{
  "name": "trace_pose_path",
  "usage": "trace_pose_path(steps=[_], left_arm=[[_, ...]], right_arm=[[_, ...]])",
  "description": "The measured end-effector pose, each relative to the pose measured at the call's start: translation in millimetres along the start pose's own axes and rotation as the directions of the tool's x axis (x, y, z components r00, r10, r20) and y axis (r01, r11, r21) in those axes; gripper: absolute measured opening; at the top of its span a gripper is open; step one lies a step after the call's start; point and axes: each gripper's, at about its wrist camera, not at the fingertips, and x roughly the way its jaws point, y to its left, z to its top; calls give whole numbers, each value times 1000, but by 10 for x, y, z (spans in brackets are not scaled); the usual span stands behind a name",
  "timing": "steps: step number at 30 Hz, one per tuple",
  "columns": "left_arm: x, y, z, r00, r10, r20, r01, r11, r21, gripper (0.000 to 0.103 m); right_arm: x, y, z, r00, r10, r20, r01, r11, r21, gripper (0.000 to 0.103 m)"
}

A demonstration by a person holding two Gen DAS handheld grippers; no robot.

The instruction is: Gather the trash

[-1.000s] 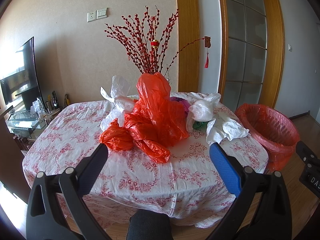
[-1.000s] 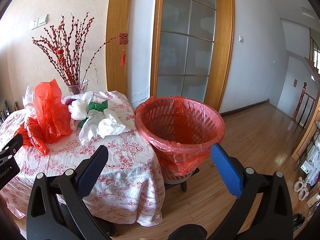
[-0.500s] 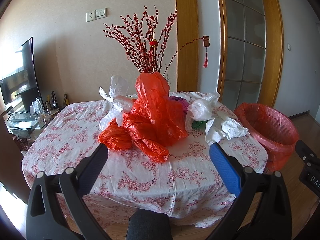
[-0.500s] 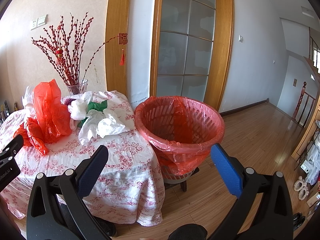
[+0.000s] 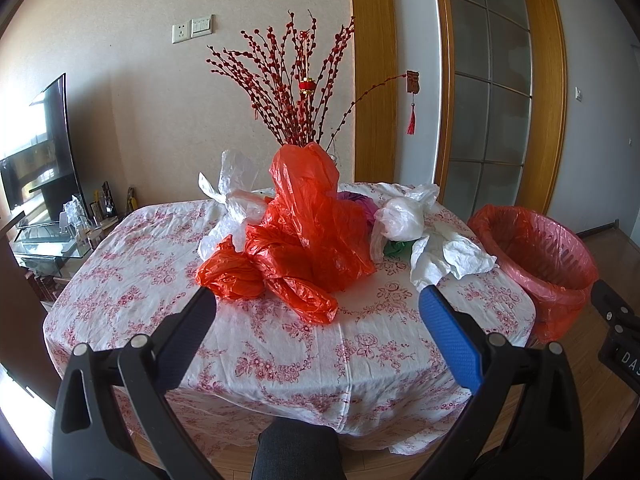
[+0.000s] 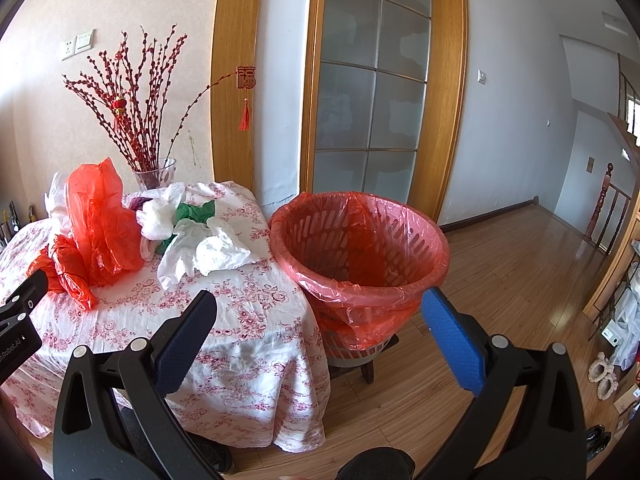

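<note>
Crumpled red plastic bags (image 5: 308, 236) lie heaped mid-table, with white bags (image 5: 444, 256) to their right and more white bags (image 5: 232, 204) behind left. A green scrap (image 6: 194, 212) sits among the white ones (image 6: 208, 252). A basket lined with a red bag (image 6: 360, 248) stands right of the table, seemingly empty; it also shows in the left wrist view (image 5: 536, 248). My left gripper (image 5: 316, 312) is open and empty, short of the red bags. My right gripper (image 6: 318, 312) is open and empty, before the basket.
The round table has a floral cloth (image 5: 280, 344). A glass vase of red berry branches (image 6: 154, 176) stands at its back. A TV (image 5: 40, 160) on a cluttered stand is far left. Wooden floor (image 6: 520, 272) and a glazed door (image 6: 368, 92) lie right.
Both views have shifted only slightly; the left gripper has edged a little towards the table. Both grippers stay open and empty.
</note>
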Motion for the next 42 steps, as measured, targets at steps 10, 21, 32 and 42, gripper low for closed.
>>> trace_pose_path(steps=[10, 21, 32, 42], left_arm=[[1, 0, 0, 1000, 0, -1, 0, 1000, 0, 99], [63, 102, -4, 1000, 30, -7, -30, 999, -12, 99], [304, 627, 26, 987, 151, -48, -156, 982, -104, 99], [467, 875, 27, 981, 178, -76, -187, 972, -144, 99]], right_arm=[[7, 11, -8, 1000, 3, 0, -3, 1000, -4, 101], [122, 25, 9, 999, 20, -28, -20, 1000, 2, 101], [598, 197, 158, 982, 169, -88, -168, 986, 25, 100], [1282, 627, 365, 942, 296, -156, -293, 955, 44, 96]])
